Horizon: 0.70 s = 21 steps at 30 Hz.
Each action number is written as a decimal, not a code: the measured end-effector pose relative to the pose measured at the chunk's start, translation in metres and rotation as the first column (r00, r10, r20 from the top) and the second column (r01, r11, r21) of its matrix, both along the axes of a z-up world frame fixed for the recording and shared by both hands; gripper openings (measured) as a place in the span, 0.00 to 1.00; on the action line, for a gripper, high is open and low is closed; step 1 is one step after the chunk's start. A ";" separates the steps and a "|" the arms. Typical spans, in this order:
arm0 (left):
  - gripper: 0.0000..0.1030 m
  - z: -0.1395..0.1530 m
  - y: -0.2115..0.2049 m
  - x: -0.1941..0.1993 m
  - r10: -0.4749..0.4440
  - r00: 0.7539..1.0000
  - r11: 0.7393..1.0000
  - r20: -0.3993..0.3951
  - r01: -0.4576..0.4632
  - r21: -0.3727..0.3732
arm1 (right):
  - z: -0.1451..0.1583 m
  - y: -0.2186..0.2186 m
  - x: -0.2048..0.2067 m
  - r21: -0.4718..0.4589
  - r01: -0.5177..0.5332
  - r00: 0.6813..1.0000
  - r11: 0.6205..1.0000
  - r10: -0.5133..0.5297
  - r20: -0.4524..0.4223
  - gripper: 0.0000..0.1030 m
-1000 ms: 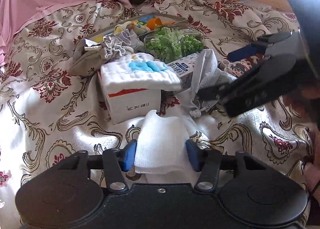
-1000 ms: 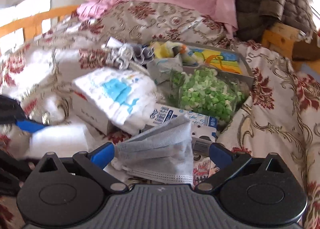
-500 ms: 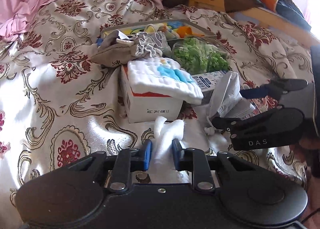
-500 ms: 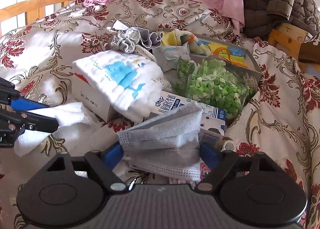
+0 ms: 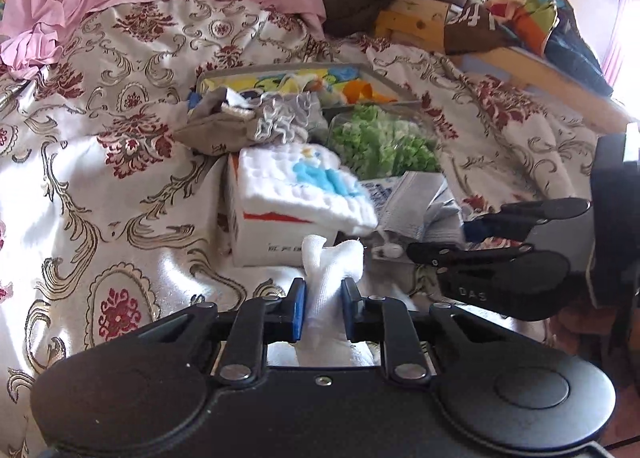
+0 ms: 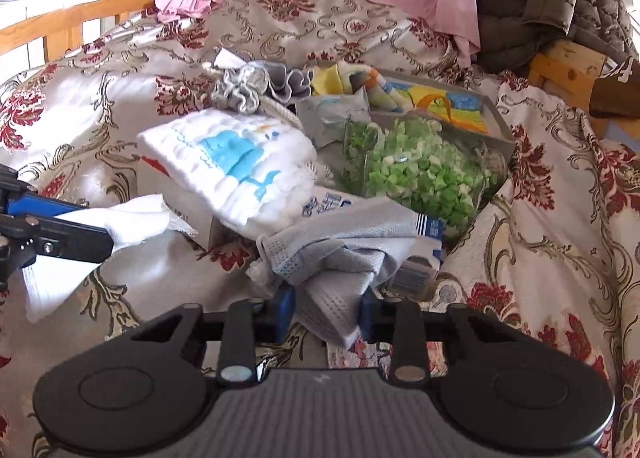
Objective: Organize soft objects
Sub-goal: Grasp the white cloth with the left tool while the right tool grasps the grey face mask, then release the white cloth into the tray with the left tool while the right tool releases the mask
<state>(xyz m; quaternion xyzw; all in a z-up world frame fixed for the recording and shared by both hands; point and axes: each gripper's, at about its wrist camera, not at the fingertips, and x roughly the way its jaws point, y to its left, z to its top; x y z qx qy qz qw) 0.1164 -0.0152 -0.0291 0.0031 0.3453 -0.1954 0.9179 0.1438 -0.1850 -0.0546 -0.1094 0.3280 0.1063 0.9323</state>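
On the floral bedspread (image 5: 120, 198), left gripper (image 5: 323, 304) has just clamped the white gauze cloth (image 5: 332, 262) and right gripper (image 6: 326, 308) the grey face mask (image 6: 340, 258), both near the clutter, ready for sorting.

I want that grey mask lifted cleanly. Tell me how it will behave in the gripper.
Likely floppy: the mask already bunches and folds between the right gripper. Probably very light, since thin fabric sags over the carton. Its ear loop may trail and snag.
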 end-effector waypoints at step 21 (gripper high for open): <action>0.20 0.051 -0.021 0.009 0.149 0.980 0.979 0.133 -0.127 -0.160 | 0.046 -0.016 -0.025 0.094 0.038 0.971 0.995 -0.059 0.234 0.21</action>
